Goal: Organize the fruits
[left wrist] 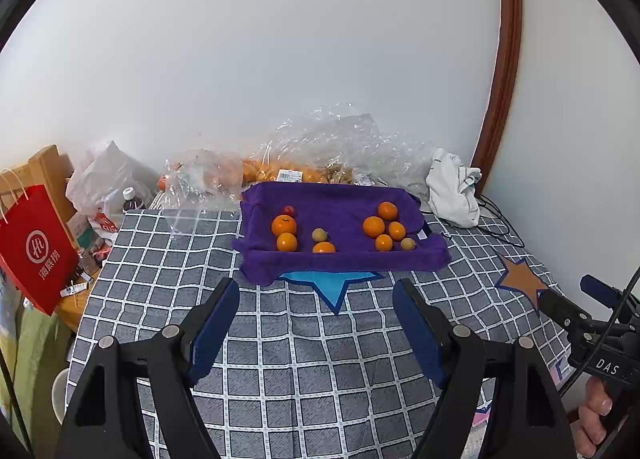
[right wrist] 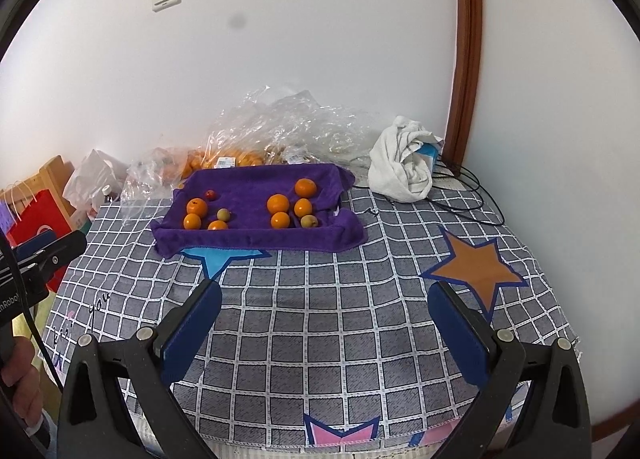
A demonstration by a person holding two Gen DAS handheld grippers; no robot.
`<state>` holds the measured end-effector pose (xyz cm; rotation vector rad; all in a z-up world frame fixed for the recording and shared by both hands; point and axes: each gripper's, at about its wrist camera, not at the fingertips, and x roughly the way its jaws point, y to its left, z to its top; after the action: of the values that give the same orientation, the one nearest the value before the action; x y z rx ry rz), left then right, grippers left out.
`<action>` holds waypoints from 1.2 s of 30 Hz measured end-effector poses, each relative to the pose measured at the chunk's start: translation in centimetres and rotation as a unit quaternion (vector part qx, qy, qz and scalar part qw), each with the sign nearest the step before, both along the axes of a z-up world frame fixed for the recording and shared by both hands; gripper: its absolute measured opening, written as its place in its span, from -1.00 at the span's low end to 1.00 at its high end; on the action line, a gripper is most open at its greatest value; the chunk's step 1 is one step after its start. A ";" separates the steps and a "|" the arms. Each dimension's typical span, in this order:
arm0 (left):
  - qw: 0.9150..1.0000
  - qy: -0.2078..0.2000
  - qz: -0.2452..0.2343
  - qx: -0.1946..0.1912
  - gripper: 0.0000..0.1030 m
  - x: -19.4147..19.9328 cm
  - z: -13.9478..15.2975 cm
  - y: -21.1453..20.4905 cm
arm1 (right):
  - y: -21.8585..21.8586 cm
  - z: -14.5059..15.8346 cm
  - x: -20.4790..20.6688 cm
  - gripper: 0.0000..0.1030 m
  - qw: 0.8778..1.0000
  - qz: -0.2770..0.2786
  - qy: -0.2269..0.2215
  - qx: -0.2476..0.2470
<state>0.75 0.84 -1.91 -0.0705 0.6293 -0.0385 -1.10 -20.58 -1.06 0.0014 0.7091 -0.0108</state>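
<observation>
A purple towel-lined tray sits at the far side of the checked tablecloth. Its left part holds oranges, a small red fruit and a yellowish fruit. A second cluster of oranges and another yellowish fruit lie in its right part. My left gripper stands open over the cloth, short of the tray, nothing between its blue pads. My right gripper is likewise open and empty.
Crumpled clear plastic bags with more fruit lie behind the tray against the wall. A white cloth and black cables sit at the back right. A red paper bag hangs off the left edge.
</observation>
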 end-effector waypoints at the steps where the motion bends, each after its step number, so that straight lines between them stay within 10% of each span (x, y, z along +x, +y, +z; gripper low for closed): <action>1: 1.000 0.000 0.000 0.000 0.51 0.0 0.0 0.0 | 0.0 0.0 0.0 0.97 1.000 0.000 0.001 0.000; 36: 1.000 -0.002 0.004 -0.001 0.51 -0.3 0.3 0.0 | -0.3 0.2 -0.5 0.97 1.000 -0.005 -0.005 -0.001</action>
<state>0.42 0.88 -1.60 -0.0740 0.6250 -0.0310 -1.58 -20.89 -0.82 0.0029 0.6982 -0.0220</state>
